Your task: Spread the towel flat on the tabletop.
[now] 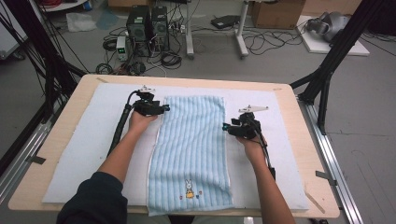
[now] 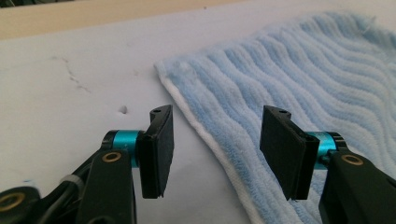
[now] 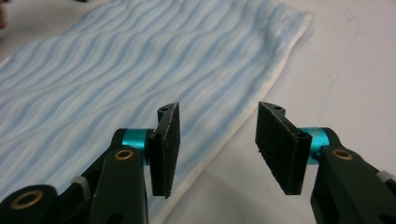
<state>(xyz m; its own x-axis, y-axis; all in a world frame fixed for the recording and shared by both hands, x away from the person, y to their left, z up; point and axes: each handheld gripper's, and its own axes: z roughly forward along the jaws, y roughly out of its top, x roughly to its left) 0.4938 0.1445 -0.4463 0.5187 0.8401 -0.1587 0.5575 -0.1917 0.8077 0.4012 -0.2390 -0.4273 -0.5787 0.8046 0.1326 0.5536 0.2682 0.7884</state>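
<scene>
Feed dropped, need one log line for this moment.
left gripper: open, at towel left edge | right gripper: open, at right edge | towel: flat on mat, unheld

I count one blue striped towel (image 1: pixel 191 149) lying on one white mat (image 1: pixel 84 140), which covers the one wooden tabletop (image 1: pixel 60 135), and the towel carries one small rabbit picture (image 1: pixel 189 189) near its close end. I hold two hand-held grippers, the left hand-held gripper (image 1: pixel 164 108) and the right hand-held gripper (image 1: pixel 226 127), each with two black jaws. On the floor beyond the tabletop I make out two dark computer towers (image 1: pixel 148 28) and one cardboard box (image 1: pixel 278 13).
</scene>
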